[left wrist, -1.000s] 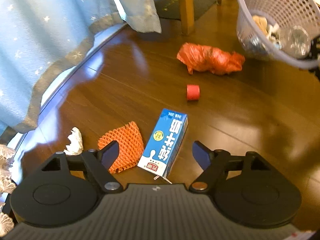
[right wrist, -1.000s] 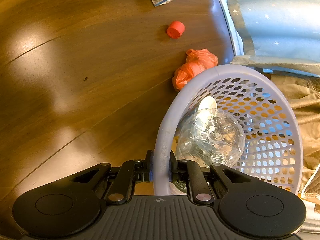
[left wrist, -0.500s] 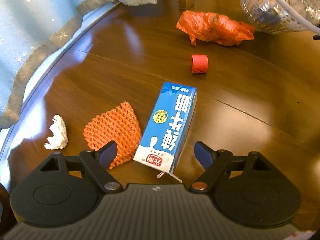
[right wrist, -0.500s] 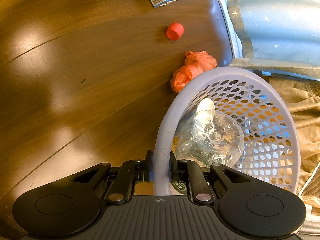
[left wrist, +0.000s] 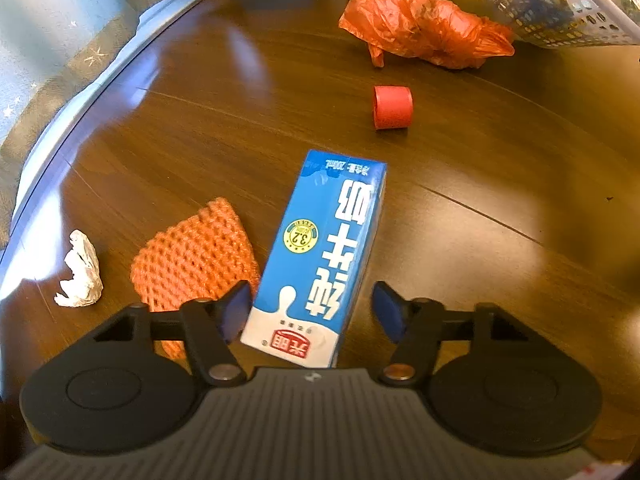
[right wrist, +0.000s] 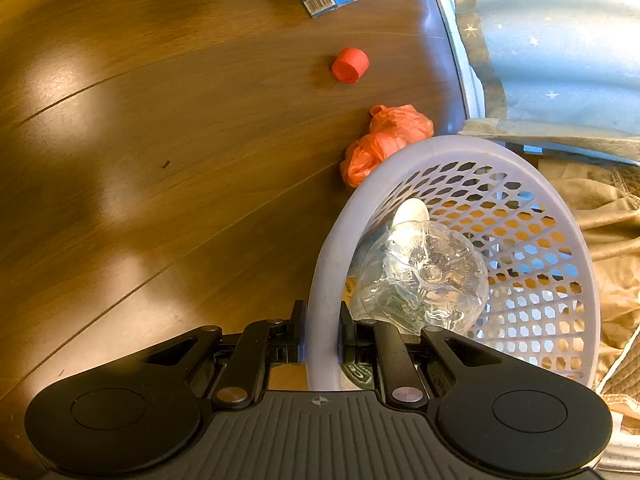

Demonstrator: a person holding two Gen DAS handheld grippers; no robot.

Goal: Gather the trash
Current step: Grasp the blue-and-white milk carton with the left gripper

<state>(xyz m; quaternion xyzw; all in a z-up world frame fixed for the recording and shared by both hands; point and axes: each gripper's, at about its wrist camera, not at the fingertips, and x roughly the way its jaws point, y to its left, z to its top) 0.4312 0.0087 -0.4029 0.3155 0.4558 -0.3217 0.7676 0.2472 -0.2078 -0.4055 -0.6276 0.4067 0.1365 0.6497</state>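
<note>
Tissue (left wrist: 80, 270), crumpled and white, lies far left on the wooden floor (left wrist: 480, 280), then an orange foam net (left wrist: 192, 256) touching the blue milk carton (left wrist: 320, 256). The left gripper (left wrist: 310, 308) straddles that carton's near end, jaws just closing in, a gap showing at the right pad. Beyond sit a red cap (left wrist: 393, 107) and an orange bag (left wrist: 424, 30). The right gripper (right wrist: 322, 334) is clamped on the rim of the lavender basket (right wrist: 328, 280), a clear bottle (right wrist: 424, 276) inside.

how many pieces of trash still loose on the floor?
5. Milk carton between the left gripper's jaws; orange foam net beside it; tissue wad further left; red cap beyond the carton; orange plastic bag by the basket. More may lie outside view.
</note>
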